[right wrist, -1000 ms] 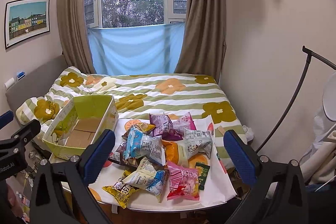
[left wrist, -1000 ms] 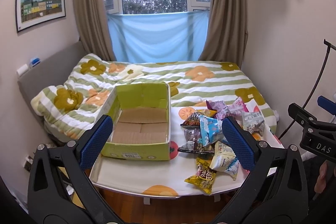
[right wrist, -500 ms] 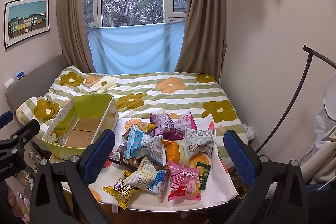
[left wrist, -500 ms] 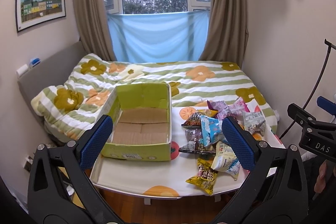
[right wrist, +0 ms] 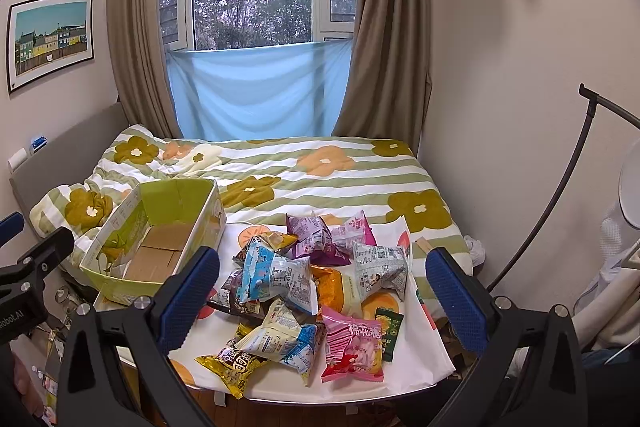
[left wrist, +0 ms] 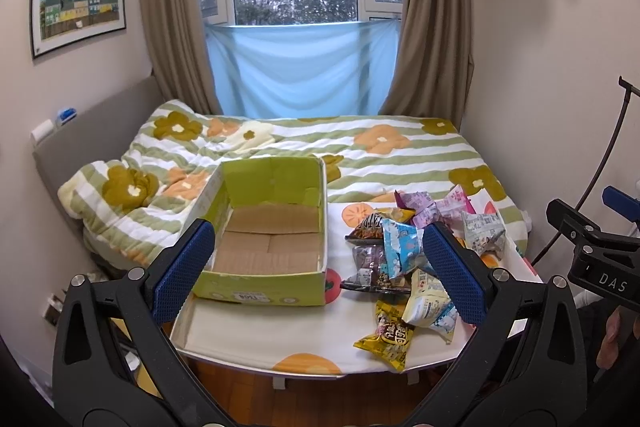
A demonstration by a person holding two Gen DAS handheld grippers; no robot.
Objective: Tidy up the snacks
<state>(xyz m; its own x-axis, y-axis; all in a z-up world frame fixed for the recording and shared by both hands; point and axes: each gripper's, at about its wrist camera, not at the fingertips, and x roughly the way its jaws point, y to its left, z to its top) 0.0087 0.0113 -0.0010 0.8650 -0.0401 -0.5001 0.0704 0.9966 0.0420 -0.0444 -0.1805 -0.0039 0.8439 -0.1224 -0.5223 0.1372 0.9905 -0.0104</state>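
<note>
Hovering near the desk (left wrist: 256,341), the left gripper (left wrist: 318,269) and right gripper (right wrist: 322,301) hold their fingers wide apart, gripping nothing; the snack packets (right wrist: 304,291) lie piled on the desk's right, the green box (left wrist: 264,231) left, the bed (right wrist: 320,171) beyond

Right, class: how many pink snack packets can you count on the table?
2. The near pink packet lies at the pile's front edge beside the green packet; the far pink packet sits at the back beside the purple packet. Others may be hidden underneath.
</note>
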